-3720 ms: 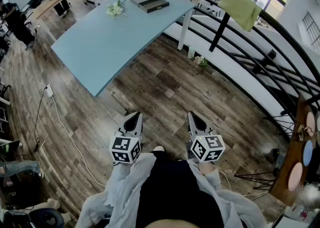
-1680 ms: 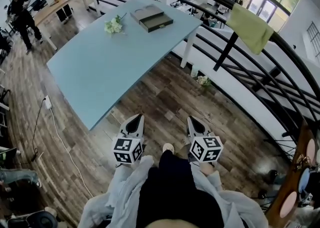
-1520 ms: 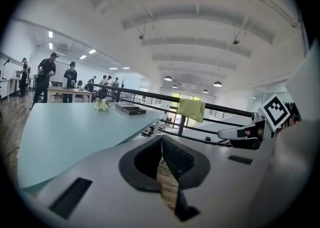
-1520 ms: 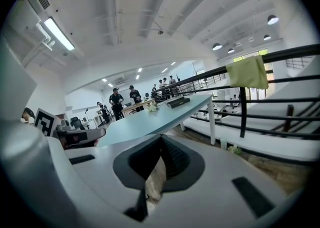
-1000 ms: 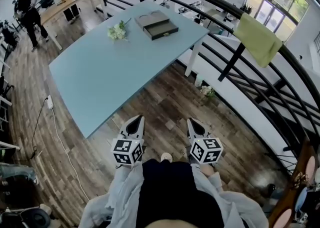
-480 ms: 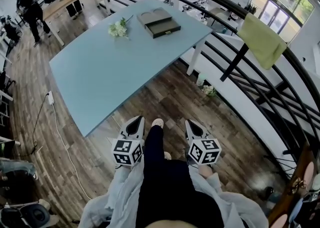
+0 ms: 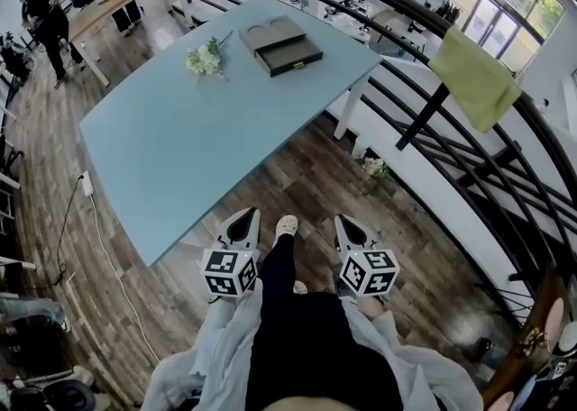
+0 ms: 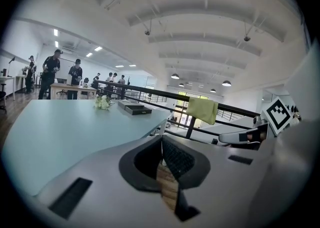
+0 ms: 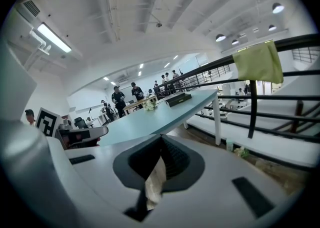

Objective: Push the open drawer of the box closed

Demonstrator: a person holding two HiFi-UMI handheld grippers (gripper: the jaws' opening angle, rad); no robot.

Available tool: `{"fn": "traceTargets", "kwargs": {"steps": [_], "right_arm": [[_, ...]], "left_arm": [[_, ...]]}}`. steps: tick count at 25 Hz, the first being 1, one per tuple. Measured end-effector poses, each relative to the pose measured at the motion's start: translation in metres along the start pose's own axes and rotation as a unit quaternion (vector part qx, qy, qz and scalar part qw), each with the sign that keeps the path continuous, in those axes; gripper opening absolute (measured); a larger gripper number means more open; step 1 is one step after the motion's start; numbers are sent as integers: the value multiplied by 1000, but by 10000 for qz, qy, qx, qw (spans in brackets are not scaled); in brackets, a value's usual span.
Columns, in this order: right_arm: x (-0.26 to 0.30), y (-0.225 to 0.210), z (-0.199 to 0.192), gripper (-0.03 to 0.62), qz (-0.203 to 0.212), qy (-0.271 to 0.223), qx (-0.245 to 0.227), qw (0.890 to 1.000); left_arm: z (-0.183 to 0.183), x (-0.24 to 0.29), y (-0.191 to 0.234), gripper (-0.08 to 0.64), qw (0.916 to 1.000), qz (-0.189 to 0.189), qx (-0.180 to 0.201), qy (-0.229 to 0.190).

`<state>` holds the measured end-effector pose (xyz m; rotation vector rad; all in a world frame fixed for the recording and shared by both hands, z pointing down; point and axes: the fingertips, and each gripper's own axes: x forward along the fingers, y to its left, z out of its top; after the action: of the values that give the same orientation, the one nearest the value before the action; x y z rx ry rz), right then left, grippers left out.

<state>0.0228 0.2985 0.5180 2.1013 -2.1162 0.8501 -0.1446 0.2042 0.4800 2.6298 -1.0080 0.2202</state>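
- Your left gripper [image 7: 242,216] has its fingers [image 8: 174,160] pressed together on nothing, and your right gripper [image 7: 346,223] is the same.
- Both hang over the wood floor [image 7: 302,166], short of the tabletop's [image 7: 180,148] near edge.
- One box [image 7: 269,32] lies near the tabletop's far corner with its one drawer [image 7: 291,58] pulled out.
- One bunch of flowers [image 7: 206,59] lies beside it.
- Nothing stands between.

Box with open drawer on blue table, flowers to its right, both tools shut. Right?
No. The head view shows the flowers left of the box, not right. Rest holds: drawer open, on the blue table, left tool and right tool shut.
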Motion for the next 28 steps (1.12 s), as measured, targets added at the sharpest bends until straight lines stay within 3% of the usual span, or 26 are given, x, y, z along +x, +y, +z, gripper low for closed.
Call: {"fn": "traceTargets", "kwargs": {"steps": [7,9,14,28], "right_arm": [[44,-18,37,16,31,-164,125,9998],[59,-19,46,104,94,-161,139,9997],[92,-24,66,219,98,-128,201,9997],[177,-39,118,249,75,-138,398,9991]], "left_arm": [[20,51,18,18,10000,-66,-4,-7],[26,65,25,18,10000,-78,-18,9],[40,96,40,18,9998,-183,-30,80],[86,190,85,18,9989,-424,189,94]]}}
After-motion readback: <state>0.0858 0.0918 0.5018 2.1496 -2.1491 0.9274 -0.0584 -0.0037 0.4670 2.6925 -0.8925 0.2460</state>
